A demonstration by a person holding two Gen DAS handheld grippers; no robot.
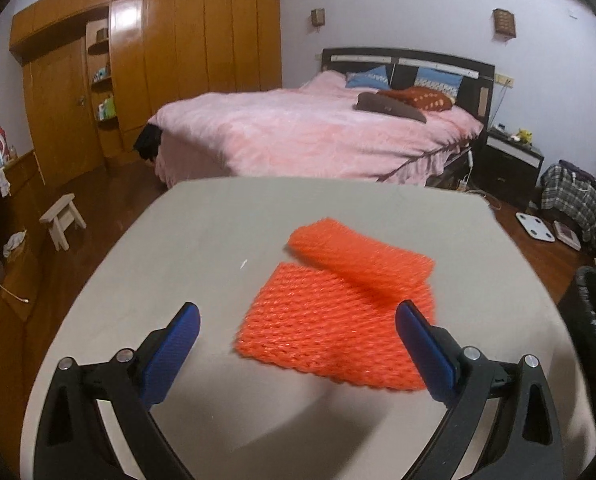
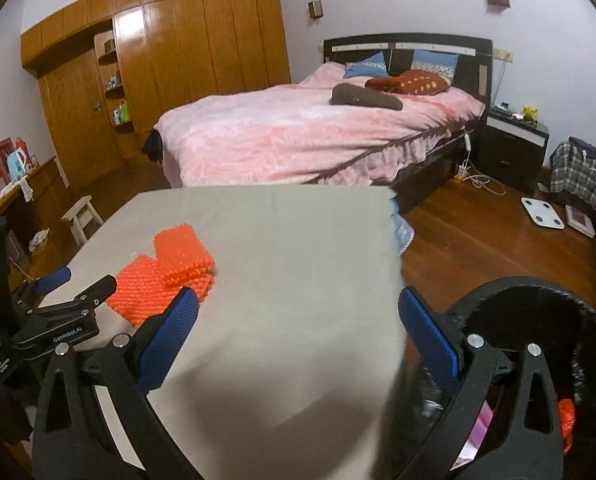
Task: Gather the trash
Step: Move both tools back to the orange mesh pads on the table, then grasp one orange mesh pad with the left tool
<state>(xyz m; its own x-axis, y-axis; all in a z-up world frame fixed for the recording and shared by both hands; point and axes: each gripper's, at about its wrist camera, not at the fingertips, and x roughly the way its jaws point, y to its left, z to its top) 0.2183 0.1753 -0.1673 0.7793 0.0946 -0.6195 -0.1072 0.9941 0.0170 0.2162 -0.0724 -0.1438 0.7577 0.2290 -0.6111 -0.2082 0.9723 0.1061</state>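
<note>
Bedroom, beige-covered table w/ two orange foam nets; both grippers spread, nothing held.

Table (image 1: 178, 240) has a smooth, matte beige top w/ rounded corners, on glossy red-brown wood floor; pink fluffy-covered bed (image 1: 298, 136) at 12 o'clock, lacquered wood wardrobe wall (image 1: 178, 40) at 10, small pale stool (image 1: 62, 220) at 9. Flat foam net (image 1: 322, 328) is a square ribbed mesh sheet lying on the table top; rolled foam net (image 1: 362, 256) lies tilted across its far edge, touching it. Left gripper (image 1: 298, 344) hovers just above the flat net, blue textured pads wide apart, right pad overlapping the net's corner in view. Right gripper (image 2: 298, 336) sits at the table's right edge, jaws wide apart, empty. Black-lined trash bin (image 2: 538, 296) at 4 o'clock beside the table, orange and pink scraps inside.
</note>
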